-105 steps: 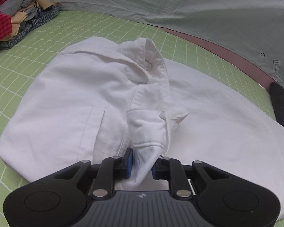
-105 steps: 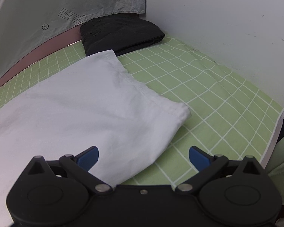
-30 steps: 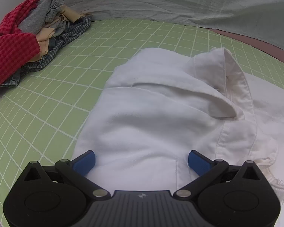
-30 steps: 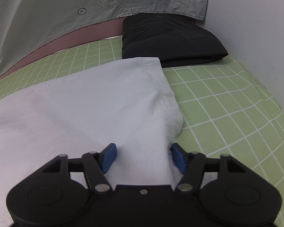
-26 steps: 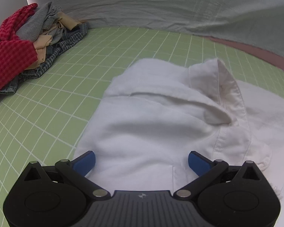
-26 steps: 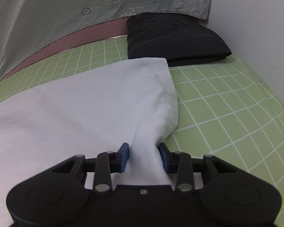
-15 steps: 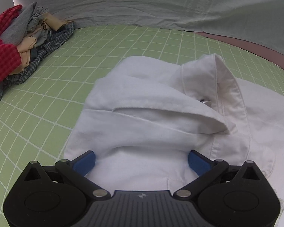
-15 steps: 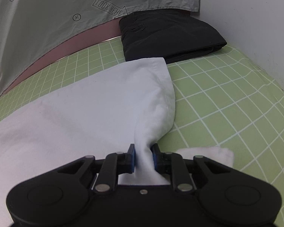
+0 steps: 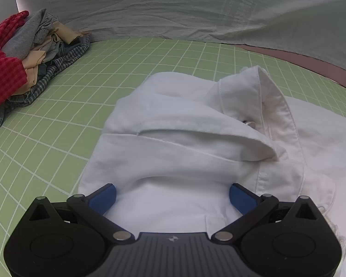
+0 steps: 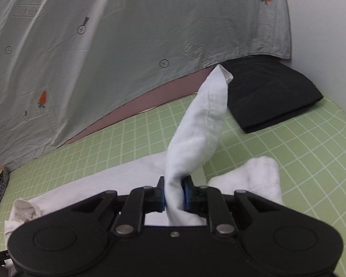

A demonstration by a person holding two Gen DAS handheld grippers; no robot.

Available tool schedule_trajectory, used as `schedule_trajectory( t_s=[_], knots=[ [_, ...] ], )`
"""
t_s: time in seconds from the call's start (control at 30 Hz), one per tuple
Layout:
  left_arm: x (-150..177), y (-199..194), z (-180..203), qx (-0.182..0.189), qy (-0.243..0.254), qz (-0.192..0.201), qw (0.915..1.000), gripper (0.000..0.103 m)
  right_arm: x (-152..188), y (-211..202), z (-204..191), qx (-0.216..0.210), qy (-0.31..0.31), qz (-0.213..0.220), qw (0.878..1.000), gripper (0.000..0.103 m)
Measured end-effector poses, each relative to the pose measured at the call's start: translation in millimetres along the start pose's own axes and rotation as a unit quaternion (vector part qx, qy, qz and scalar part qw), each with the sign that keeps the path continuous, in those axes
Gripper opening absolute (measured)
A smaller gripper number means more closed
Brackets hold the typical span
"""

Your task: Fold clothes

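- Centrally, the white shirt lies on the green grid mat, collar raised.
- Right gripper is pinched tight on a lifted fold of the shirt, which stands up from between its pads.
- Left gripper is spread wide over the shirt's body — gripping nothing.
- Grey sheet behind bears carrots and boxed lettering, partly legible as "LOOK HERE".
- Folded black garment sits beyond; a heap of mixed clothes lies at the far left.
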State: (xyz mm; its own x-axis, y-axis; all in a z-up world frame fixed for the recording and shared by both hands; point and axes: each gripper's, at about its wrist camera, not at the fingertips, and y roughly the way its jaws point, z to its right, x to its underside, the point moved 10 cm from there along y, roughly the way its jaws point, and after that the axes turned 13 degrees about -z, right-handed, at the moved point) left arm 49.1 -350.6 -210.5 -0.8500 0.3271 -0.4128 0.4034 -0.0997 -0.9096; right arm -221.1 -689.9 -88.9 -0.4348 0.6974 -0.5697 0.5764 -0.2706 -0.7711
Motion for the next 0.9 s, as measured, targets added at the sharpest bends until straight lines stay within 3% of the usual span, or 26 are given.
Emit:
schedule_trajectory(
  t_s=[0.2, 0.4, 0.63, 0.9],
  knots=[
    [1.1, 0.0, 0.0, 0.004, 0.002, 0.015, 0.9999, 0.103, 19.5, 41.1, -75.5, -0.022, -0.027, -0.038, 0.999, 0.016],
    [8.2, -3.4, -0.3, 0.007, 0.001, 0.068, 0.9976, 0.103, 73.5, 112.7, -86.3, 0.005, 0.013, -0.128, 0.992, 0.018],
    [14.0, -7.0, -1.8, 0.014, -0.012, 0.135, 0.9907, 0.103, 77.9, 105.9, -84.2, 0.007, 0.002, -0.118, 0.993, 0.018],
    [12.2, -6.7, -2.4, 0.014, -0.012, 0.136, 0.9906, 0.103, 79.5, 114.2, -98.6, 0.035, -0.085, -0.101, 0.991, 0.024]
  ],
)
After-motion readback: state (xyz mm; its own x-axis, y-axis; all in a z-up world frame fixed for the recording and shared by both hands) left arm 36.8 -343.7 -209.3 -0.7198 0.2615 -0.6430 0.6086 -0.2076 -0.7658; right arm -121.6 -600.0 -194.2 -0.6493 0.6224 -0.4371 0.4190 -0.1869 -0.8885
